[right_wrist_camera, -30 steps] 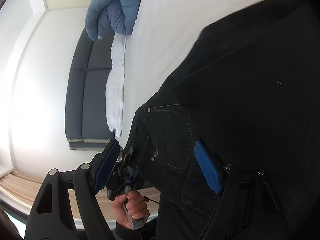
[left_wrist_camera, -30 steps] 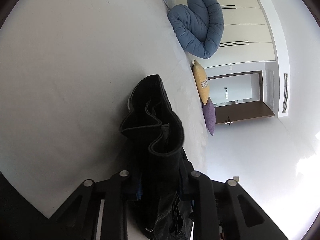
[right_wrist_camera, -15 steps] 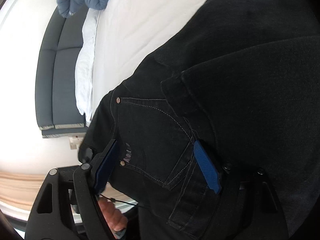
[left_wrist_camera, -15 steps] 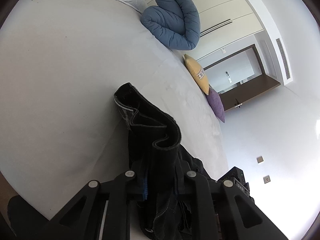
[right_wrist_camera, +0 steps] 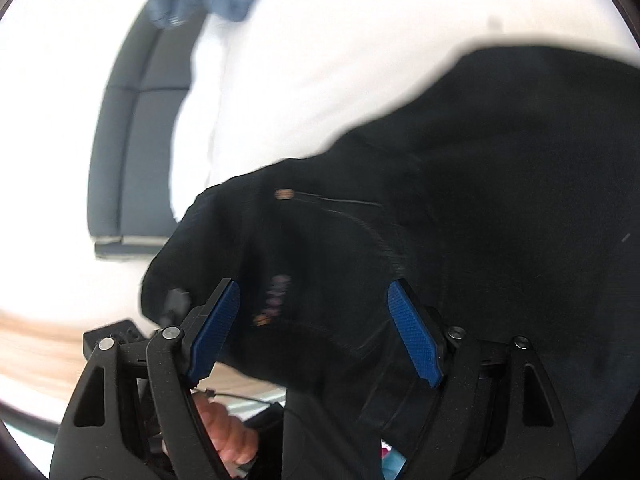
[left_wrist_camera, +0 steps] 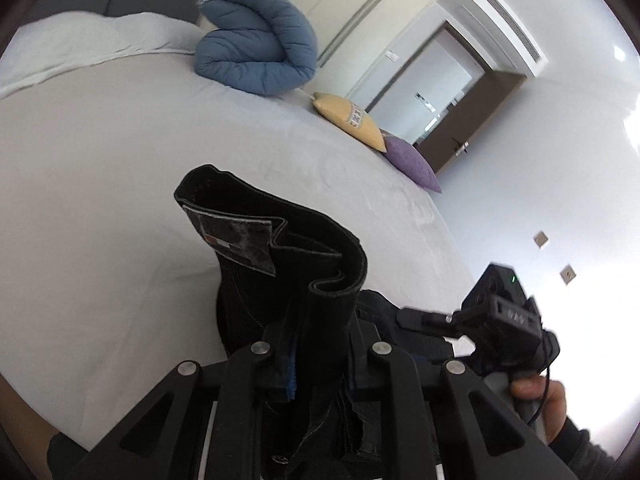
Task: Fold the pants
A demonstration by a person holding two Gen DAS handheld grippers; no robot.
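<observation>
The black pants (left_wrist_camera: 280, 264) hang bunched from my left gripper (left_wrist_camera: 320, 364), which is shut on their waistband above the white bed (left_wrist_camera: 100, 184); an inner label shows on the band. In the right wrist view the pants (right_wrist_camera: 460, 208) fill the frame, with a back pocket and rivets in sight. My right gripper (right_wrist_camera: 316, 336) is open, its blue pads (right_wrist_camera: 416, 344) on either side of the pocket area, not closed on the cloth. The right gripper's body and the hand holding it also show in the left wrist view (left_wrist_camera: 504, 320).
A rolled blue duvet (left_wrist_camera: 256, 56) lies at the far side of the bed, with a yellow cushion (left_wrist_camera: 352, 120) and a purple cushion (left_wrist_camera: 412, 160) beside it. A dark grey sofa (right_wrist_camera: 132, 128) stands past the bed. A doorway (left_wrist_camera: 448, 92) and wardrobes line the wall.
My left gripper has swung round with the waistband, bringing the right gripper into its view. The right gripper has shifted over the pocket area, still open; its view is motion-blurred.
</observation>
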